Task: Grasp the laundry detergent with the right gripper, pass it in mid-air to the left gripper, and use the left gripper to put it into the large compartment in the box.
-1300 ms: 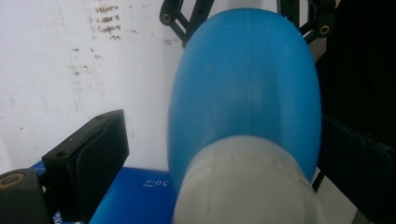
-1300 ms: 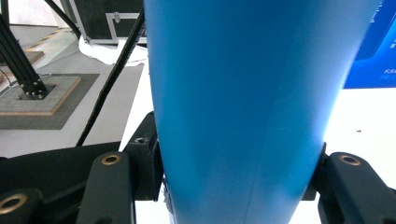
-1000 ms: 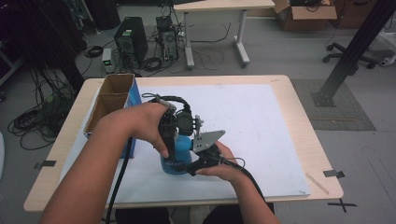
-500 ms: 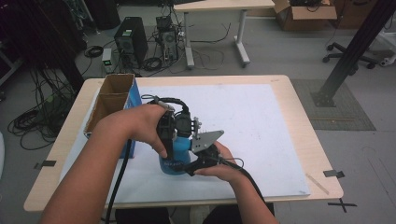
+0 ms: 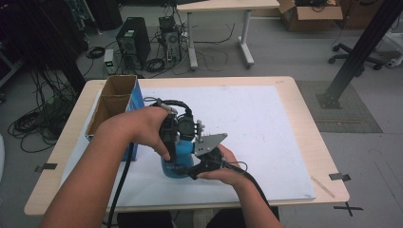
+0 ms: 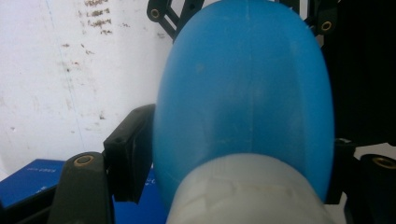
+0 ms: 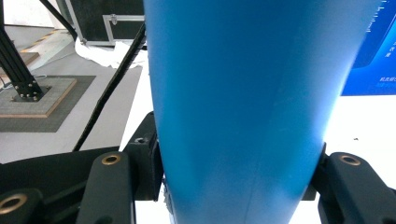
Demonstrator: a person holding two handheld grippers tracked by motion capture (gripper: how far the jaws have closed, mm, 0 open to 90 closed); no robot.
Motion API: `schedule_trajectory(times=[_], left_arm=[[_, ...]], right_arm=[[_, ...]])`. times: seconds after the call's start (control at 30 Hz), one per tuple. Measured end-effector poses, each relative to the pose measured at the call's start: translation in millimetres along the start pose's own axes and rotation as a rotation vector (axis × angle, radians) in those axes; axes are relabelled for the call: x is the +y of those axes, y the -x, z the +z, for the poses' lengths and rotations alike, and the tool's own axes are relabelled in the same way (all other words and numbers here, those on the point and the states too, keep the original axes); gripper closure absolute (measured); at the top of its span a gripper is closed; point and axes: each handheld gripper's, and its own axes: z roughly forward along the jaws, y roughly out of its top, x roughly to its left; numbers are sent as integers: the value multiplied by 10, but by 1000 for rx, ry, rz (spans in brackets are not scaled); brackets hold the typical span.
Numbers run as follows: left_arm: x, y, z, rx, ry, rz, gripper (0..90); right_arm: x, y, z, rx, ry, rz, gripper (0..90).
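Blue plastic bottle [image 5: 177,164] stands upright on the white sheet [image 5: 266,123] near the table's front edge, just right of the blue cardboard box [image 5: 114,102]. Around its lower body the right gripper [image 5: 197,166] is clamped, both black pads pressed to the blue wall in the right gripper view. Coming from above, the left gripper [image 5: 173,137] has just been closing its jaws about the bottle's rounded shoulder beside the whitish cap [image 6: 247,196], the pads touching the plastic on either side.

The blue bottle [image 5: 177,164] is largely covered by both hands in the high view; its label is too small to be read, and its top is hidden.
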Motion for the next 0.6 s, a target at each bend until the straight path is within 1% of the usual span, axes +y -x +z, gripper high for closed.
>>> schedule_trajectory(times=[0.07, 0.33, 0.4, 0.6], left_arm=[[0, 2, -9, -3, 3, 2, 339], [12, 12, -13, -12, 13, 12, 373], [25, 15, -17, -15, -4, 14, 377], [42, 25, -44, -19, -12, 14, 381]], right_arm=[[2, 0, -3, -1, -2, 1, 427], [9, -3, 0, 0, 0, -1, 427], [9, -5, 0, 0, 0, -3, 427], [15, -14, -5, 3, 8, -6, 427]])
